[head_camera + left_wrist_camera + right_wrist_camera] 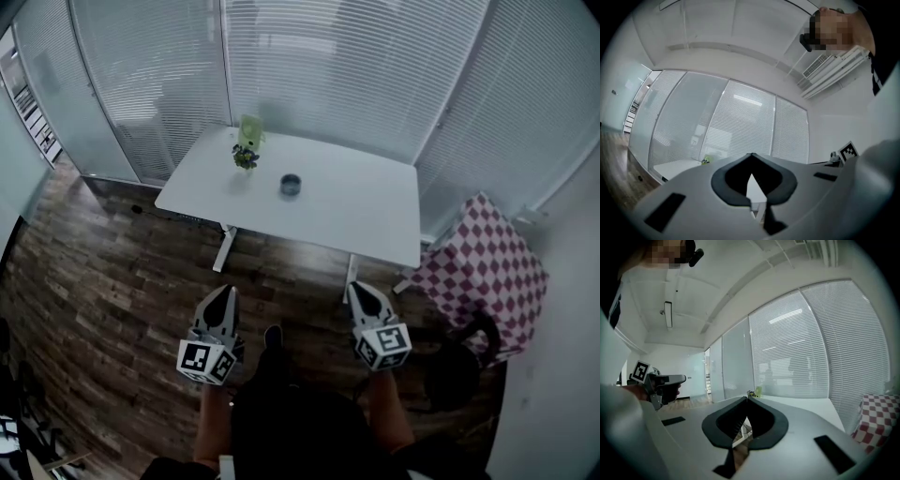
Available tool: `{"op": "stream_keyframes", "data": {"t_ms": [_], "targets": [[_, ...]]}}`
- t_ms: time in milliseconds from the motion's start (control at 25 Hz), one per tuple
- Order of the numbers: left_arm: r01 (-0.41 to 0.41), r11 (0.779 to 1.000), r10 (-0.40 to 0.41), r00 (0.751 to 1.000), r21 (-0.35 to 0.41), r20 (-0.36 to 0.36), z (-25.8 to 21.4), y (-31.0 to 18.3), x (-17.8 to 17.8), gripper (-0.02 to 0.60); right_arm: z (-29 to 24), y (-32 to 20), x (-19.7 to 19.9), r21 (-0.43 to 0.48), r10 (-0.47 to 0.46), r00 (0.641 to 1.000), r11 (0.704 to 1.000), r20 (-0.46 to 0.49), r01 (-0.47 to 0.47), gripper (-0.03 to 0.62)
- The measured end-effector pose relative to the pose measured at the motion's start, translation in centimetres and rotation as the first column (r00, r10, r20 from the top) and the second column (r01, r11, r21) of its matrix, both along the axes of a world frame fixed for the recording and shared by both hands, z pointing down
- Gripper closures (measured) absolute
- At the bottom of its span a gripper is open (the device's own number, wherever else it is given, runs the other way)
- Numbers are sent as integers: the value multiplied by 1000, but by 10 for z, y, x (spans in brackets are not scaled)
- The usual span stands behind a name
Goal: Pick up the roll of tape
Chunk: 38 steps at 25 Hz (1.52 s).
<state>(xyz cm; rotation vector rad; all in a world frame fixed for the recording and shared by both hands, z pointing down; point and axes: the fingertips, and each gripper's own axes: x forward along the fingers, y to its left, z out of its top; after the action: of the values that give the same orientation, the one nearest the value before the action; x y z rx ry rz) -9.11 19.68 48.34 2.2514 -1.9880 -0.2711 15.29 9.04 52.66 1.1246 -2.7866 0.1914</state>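
Slatted blinds closed off the far walls behind a white worktop (356, 202) standing on wood flooring. The roll of tape (291, 185) lay flat near the worktop's middle, beside a small potted plant (247, 150). Both tongs were held over the floor, well short of the worktop. The left tongs (225, 295) and right tongs (362, 292) were closed tip to tip, holding nothing. The roll lay straight ahead, between their lines. Neither hand appeared clearly nearer. The jaws would need opening before any grasp.
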Motion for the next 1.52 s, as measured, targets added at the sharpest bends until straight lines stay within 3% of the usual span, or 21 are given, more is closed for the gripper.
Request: {"op": "stream_keyframes", "data": {"t_ms": [320,560,720,960,1160,1520], "targets": [[-10,1000,11,1000,-18,16,8,-53,-25,575,7,-54,-26,-32,28,1000,999,2,-27,586],[-5,1000,5,1000,-27,-1,15,-88,-56,575,2,-100,-44,-7,104,995,995,4,-104,586],[1,1000,-1,1000,-13,-5,6,-116,-83,575,-4,-126,-63,-21,100,995,995,8,-100,586],[-45,999,46,998,-19,38,-2,-156,-101,575,-7,-153,-82,-38,137,990,990,21,-137,586],[-57,998,57,998,-15,6,3,-184,-116,575,-8,-174,-92,-39,156,987,987,34,-155,586],[-115,993,117,992,-32,39,7,-217,-124,575,-9,-193,-102,-28,187,982,982,10,-186,586]]}}
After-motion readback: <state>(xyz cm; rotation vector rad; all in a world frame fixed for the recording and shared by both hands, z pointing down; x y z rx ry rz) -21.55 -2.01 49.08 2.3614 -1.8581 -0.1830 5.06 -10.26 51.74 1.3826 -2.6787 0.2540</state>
